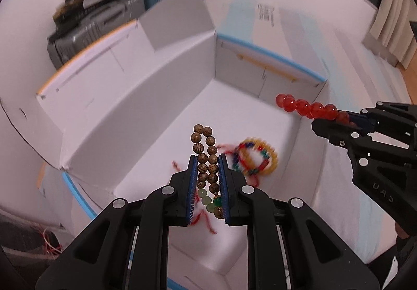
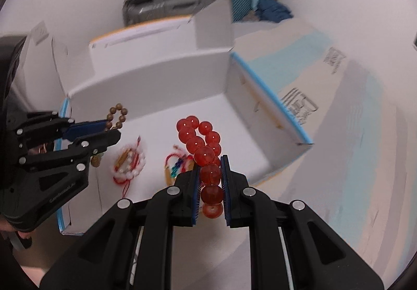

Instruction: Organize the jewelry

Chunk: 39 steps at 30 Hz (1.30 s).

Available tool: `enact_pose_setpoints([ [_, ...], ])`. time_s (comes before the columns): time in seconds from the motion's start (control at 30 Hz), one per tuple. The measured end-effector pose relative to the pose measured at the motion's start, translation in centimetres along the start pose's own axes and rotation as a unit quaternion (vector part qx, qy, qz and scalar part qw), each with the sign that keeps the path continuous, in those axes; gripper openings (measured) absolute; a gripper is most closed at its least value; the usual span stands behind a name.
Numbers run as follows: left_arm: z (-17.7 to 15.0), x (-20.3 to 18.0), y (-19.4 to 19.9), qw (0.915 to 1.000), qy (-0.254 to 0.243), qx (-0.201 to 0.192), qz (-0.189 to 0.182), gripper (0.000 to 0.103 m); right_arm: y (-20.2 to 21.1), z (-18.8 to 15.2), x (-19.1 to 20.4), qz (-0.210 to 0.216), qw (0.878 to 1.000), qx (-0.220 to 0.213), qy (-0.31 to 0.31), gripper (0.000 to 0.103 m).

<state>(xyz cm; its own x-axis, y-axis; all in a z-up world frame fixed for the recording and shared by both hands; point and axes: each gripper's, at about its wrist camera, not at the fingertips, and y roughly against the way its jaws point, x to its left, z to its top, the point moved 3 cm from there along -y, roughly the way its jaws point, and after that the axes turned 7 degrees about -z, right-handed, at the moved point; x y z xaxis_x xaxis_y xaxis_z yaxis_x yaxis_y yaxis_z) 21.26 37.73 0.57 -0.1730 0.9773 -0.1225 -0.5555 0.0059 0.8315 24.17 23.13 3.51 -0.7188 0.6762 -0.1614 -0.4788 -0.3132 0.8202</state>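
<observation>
Bracelets of wood (image 1: 206, 157) and red beads (image 2: 206, 157) sit clamped in left gripper (image 1: 207, 159) and right gripper (image 2: 210, 161) over the box (image 1: 146, 97).

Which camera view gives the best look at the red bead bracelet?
The right wrist view: the red bead bracelet fills the centre, clamped in the right gripper, its loop visible. The left wrist view shows only a row of its beads sticking out of that gripper at the right edge.

Left claw (image 1: 207, 159) pinches wooden bead bracelet (image 1: 206, 157) above white box (image 1: 146, 97).
</observation>
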Motion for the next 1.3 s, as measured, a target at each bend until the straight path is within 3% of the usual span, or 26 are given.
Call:
enact_pose_setpoints([
  [0.4, -2.7, 2.1, -5.6, 0.9934, -0.02, 0.113, -0.011, 0.015, -6.4, -0.2, 4.3, 0.01, 0.992, 0.107, 0.064, 0.013],
  [0.63, -2.5, 2.8, -6.9, 0.9881, -0.021, 0.152, -0.008, 0.015, -9.2, -0.5, 5.2, 0.013, 0.986, 0.148, 0.078, 0.013],
  [0.8, -2.3, 2.8, -6.5, 0.9911, -0.025, 0.13, 0.013, 0.019, -9.3, -0.7, 5.3, 0.015, 0.987, 0.141, 0.07, 0.016],
  [0.87, -2.3, 2.6, -6.2, 0.9919, -0.029, 0.122, 0.02, 0.02, -9.0, -0.6, 5.2, 0.013, 0.989, 0.134, 0.068, 0.024],
  [0.93, -2.3, 2.5, -5.8, 0.993, -0.028, 0.112, 0.027, 0.027, -8.4, -0.6, 5.1, 0.013, 0.99, 0.123, 0.064, 0.033],
  [1.0, -2.2, 2.4, -5.2, 0.9946, -0.023, 0.096, 0.031, 0.043, -7.6, -0.6, 5.0, 0.01, 0.992, 0.109, 0.06, 0.041],
  [1.13, -2.1, 2.3, -3.6, 0.9967, -0.014, 0.064, 0.048, 0.053, -5.6, -0.2, 3.8, -0.004, 0.996, 0.08, 0.047, 0.061],
  [1.17, -2.1, 2.3, -3.0, 0.9971, -0.01, 0.053, 0.053, 0.06, -5.1, -0.1, 3.4, -0.005, 0.997, 0.071, 0.041, 0.066],
  [1.2, -2.1, 2.3, -2.6, 0.9973, -0.006, 0.047, 0.056, 0.068, -4.3, 0.0, 3.0, -0.005, 0.998, 0.061, 0.033, 0.067],
  [1.3, -1.8, 2.7, -0.6, 0.9979, 0.009, 0.02, 0.06, 0.079, -2.3, 0.0, 1.9, -0.011, 0.999, 0.029, 0.019, 0.076],
])
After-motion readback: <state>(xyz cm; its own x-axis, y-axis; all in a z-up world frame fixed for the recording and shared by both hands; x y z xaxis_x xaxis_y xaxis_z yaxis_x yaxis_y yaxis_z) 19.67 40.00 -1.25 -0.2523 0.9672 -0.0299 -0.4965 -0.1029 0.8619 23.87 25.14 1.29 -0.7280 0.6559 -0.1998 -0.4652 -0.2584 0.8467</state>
